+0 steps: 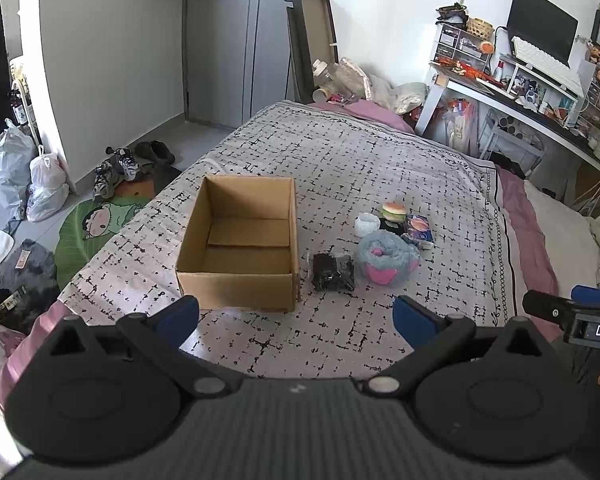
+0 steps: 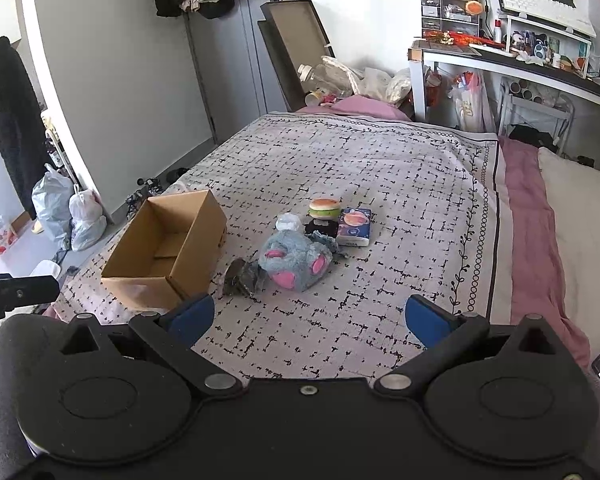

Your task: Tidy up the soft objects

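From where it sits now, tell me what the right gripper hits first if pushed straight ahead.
Probably the blue plush toy. The right gripper is open and empty over bare bedspread, and the plush lies just ahead near its centre line, the black packet slightly left. Depth is uncertain through the fisheye.

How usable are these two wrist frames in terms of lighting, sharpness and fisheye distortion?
Left wrist view: even daylight, soft shadow inside the cardboard box, walls bow strongly near the edges, the plush toy is sharp. Right wrist view: similar light, the pillow is nearly blown out, the door frame curves, the burger toy is clear; both hand-held grippers fill the lower third.
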`<move>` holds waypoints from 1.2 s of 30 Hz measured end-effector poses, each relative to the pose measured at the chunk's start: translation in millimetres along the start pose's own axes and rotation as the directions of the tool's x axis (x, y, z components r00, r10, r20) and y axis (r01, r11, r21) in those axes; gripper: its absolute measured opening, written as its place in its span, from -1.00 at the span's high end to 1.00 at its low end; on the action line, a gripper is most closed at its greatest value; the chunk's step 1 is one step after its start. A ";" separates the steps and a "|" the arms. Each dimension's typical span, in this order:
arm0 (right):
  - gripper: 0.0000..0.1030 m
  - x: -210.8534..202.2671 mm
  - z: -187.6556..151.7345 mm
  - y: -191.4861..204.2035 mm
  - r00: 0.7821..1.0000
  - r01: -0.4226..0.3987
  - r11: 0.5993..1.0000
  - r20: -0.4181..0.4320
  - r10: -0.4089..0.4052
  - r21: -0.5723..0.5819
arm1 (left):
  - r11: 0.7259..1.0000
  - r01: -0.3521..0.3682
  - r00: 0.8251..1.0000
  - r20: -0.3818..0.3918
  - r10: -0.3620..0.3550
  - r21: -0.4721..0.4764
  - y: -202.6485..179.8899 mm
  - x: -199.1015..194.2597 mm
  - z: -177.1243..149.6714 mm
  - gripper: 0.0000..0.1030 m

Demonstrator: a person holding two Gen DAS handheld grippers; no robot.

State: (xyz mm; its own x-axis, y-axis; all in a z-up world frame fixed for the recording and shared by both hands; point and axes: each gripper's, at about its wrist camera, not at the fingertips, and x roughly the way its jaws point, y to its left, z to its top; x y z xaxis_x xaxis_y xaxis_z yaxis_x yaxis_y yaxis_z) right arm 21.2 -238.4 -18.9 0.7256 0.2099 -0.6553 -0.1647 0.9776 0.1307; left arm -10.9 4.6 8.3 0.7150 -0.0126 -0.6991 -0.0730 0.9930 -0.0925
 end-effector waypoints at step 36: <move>-1.00 0.3 3.6 2.1 1.000 0.021 1.000 0.004 -0.021 -0.003 | 0.999 0.038 0.999 0.033 -0.037 -0.020 2.1 -3.4 -0.3 -0.99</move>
State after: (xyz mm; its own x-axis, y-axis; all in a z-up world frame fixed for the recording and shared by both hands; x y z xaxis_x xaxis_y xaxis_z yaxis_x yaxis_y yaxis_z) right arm 23.4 -236.2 -16.2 0.7313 0.1897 -0.6551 -0.1515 0.9817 0.1152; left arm -13.7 6.7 10.3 0.7400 -0.0458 -0.6710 -0.0594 0.9893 -0.1330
